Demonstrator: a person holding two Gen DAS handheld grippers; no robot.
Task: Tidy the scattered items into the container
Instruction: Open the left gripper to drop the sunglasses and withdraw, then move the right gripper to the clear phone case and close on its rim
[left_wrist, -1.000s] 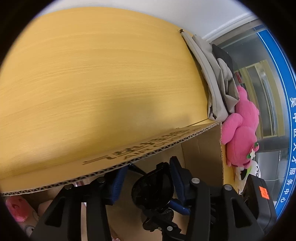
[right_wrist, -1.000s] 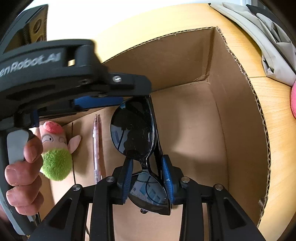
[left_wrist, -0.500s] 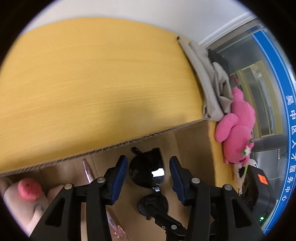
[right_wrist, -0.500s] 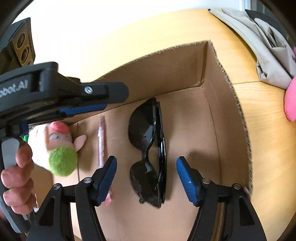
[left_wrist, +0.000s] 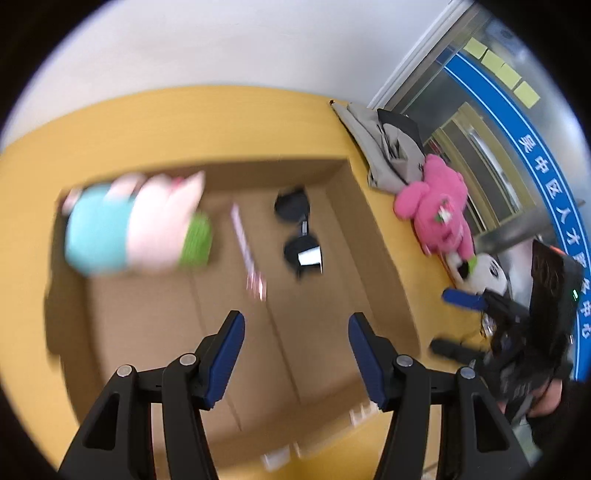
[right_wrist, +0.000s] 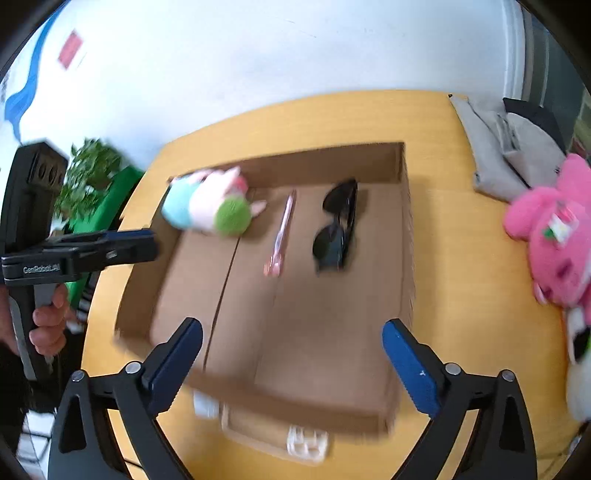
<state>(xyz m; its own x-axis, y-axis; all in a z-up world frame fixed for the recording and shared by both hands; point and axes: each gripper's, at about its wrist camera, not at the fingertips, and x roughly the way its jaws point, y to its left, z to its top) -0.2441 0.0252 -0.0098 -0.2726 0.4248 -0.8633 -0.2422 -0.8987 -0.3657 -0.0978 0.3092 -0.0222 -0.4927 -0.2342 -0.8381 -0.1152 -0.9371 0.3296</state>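
Observation:
The open cardboard box (right_wrist: 406, 236) (left_wrist: 373, 236) stands on the yellow wooden table. Inside it lie black sunglasses (right_wrist: 336, 229) (left_wrist: 301, 236), a pink pen (right_wrist: 280, 232) (left_wrist: 247, 247) and a small plush toy with a blue body and green tuft (right_wrist: 207, 206) (left_wrist: 136, 229). My left gripper (left_wrist: 295, 354) is open and empty, above the box's near half. My right gripper (right_wrist: 291, 365) is open wide and empty, above the box's near edge. The left gripper also shows at the left of the right wrist view (right_wrist: 122, 243).
A large pink plush (right_wrist: 554, 236) (left_wrist: 436, 206) and a panda plush (left_wrist: 480, 273) lie on the table right of the box. Grey folded cloth (right_wrist: 506, 147) (left_wrist: 384, 147) lies at the far right corner. A green plant (right_wrist: 92, 173) stands beyond the table's left edge.
Both grippers let go of the sunglasses, opened and pulled back up out of the box. The sunglasses now lie on the box floor.

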